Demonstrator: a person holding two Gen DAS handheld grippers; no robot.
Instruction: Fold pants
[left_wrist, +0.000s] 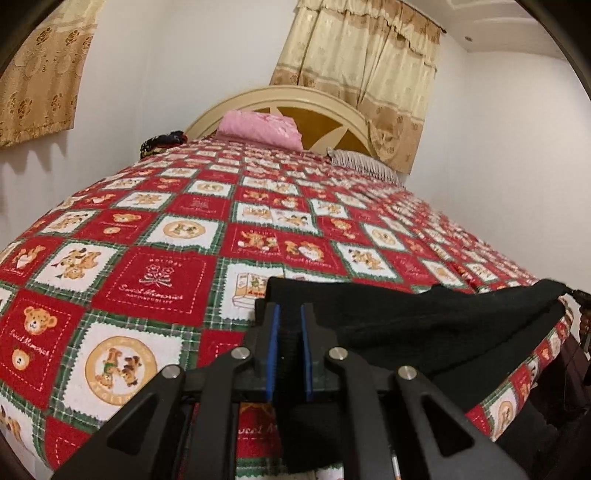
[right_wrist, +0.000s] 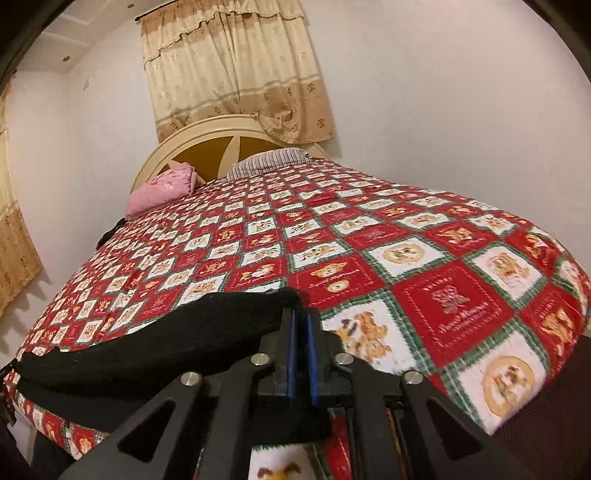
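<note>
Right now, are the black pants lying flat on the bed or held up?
Held up: the black pants stretch between the left gripper and right gripper, sagging over the bedspread.

The pants are plain black. The bedspread is a patchwork of red and white squares with green plaid borders, printed with tan teddy bears and stitched lettering. Both tongs, left and right, are black with blue pads. A pink pillow lies by the cream headboard, beside a grey-striped pillow. The curtains are beige with gold flowers.
</note>
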